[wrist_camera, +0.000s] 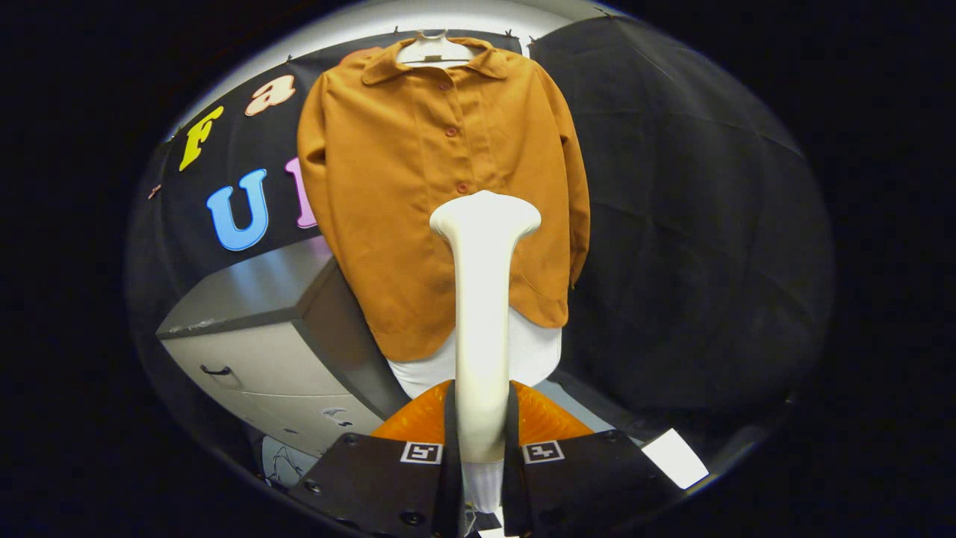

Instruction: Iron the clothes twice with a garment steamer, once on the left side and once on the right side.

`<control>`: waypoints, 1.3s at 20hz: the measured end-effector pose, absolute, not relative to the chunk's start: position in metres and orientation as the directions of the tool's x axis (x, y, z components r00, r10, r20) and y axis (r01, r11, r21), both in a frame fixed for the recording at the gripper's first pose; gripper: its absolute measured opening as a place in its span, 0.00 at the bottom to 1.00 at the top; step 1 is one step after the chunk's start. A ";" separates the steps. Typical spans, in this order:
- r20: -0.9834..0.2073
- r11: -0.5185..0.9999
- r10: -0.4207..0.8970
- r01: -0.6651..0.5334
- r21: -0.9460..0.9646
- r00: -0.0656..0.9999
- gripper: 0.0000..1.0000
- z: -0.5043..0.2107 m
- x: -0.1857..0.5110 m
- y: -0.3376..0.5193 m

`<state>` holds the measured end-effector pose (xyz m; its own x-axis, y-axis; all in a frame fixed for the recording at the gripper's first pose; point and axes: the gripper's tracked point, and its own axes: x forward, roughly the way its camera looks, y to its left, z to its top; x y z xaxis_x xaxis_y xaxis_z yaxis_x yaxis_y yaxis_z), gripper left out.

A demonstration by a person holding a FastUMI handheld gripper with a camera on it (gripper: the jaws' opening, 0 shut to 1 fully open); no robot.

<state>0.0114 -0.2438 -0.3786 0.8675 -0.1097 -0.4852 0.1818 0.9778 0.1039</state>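
Rust-orange buttoned shirt [441, 194] on white hanger [433, 51] beside grey drawer cabinet [269, 329]; cream plastic garment steamer [482, 299] clamped upright between black gripper [482, 456] fingers, head before shirt front.

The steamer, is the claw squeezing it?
Touching. In the gripper view both fingers of the claw press against the white handle of the steamer, with no gap either side.

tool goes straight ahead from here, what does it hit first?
Likely the orange shirt: the tool is shut on the steamer, whose head points at the shirt's lower front. The gap between them is hard to judge.
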 end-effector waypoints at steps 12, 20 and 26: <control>-0.195 0.994 -0.033 0.053 0.099 0.980 0.24 -0.195 0.053 -0.156; -0.106 0.995 0.003 0.008 0.103 0.994 0.23 -0.129 0.066 -0.106; -0.054 0.995 0.002 0.004 0.097 0.999 0.23 -0.091 0.066 -0.078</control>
<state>0.0662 -0.0775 -0.0907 0.9985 0.0017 -0.0540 0.0035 0.9953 0.0966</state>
